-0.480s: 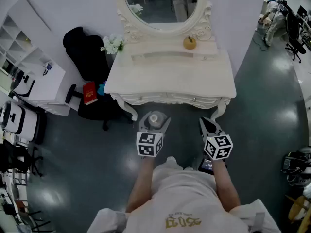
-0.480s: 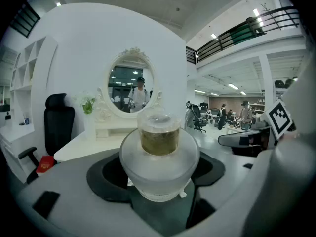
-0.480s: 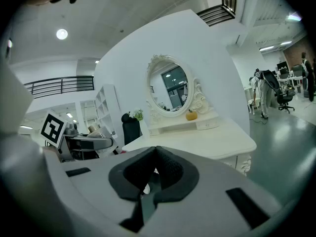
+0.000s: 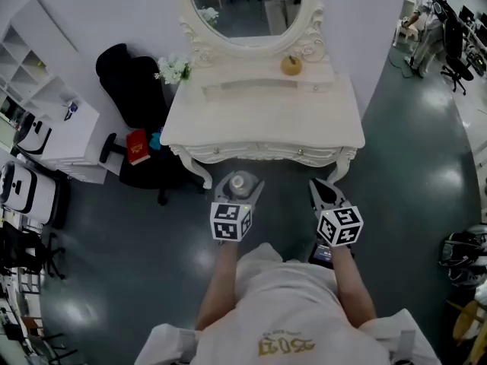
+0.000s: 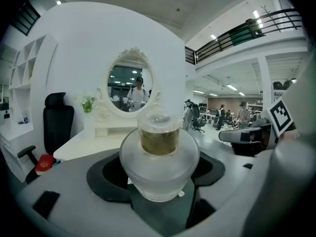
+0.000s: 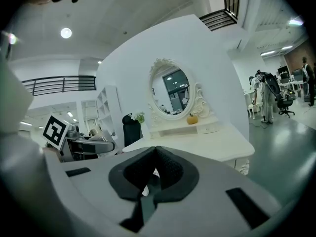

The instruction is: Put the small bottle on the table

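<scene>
Ahead, white dressing table [image 4: 262,119], glossy grey floor [image 4: 415,177]

The mirror [image 4: 251,10] is cut by the head view's top edge; there the left gripper [image 4: 242,185] hides the small bottle's [image 4: 241,179] body. Its label's [image 5: 157,197] print is too small to read.

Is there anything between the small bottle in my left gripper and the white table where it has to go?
Nothing visible. The left gripper holds the small bottle just short of the table's front edge. The near tabletop is bare; the orange ornament and flowers sit far back by the mirror.
</scene>
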Tool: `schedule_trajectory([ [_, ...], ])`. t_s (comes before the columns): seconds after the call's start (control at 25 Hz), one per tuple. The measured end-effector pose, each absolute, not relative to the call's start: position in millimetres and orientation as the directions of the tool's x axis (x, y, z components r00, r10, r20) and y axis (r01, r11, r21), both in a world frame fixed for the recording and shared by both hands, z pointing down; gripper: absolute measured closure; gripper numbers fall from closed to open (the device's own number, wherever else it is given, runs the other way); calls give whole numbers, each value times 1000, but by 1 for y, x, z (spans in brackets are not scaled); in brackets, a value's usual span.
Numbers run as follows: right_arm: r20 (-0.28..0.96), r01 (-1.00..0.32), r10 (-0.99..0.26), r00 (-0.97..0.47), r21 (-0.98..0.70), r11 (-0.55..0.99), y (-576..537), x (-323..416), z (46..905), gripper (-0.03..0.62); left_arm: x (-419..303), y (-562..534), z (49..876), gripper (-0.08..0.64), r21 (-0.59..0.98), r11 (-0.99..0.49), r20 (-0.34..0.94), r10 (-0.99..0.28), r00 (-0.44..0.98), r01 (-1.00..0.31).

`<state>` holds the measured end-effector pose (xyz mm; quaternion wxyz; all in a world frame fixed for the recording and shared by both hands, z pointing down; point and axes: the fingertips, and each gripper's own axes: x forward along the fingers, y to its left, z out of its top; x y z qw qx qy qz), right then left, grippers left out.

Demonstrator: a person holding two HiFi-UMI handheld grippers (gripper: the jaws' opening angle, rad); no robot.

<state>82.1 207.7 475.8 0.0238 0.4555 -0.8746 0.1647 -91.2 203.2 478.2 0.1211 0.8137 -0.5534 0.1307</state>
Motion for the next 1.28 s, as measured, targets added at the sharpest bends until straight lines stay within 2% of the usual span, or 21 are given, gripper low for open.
schedule_trajectory([
  [0.56,229,-798,-777,-587,-322,508,168,88,498,580,-88,165,499,213,84,-356,404,-841,359,-931],
  [0.92,292,-800,-748,-596,-301,520,62,77,523,580,-75,46,532,213,115,-397,440,-801,405,-911],
  [1.28,327,-820,-755,-569,-302,487,-77,54,527,580,-101,-96,538,213,155,-401,461,-779,425,-903],
])
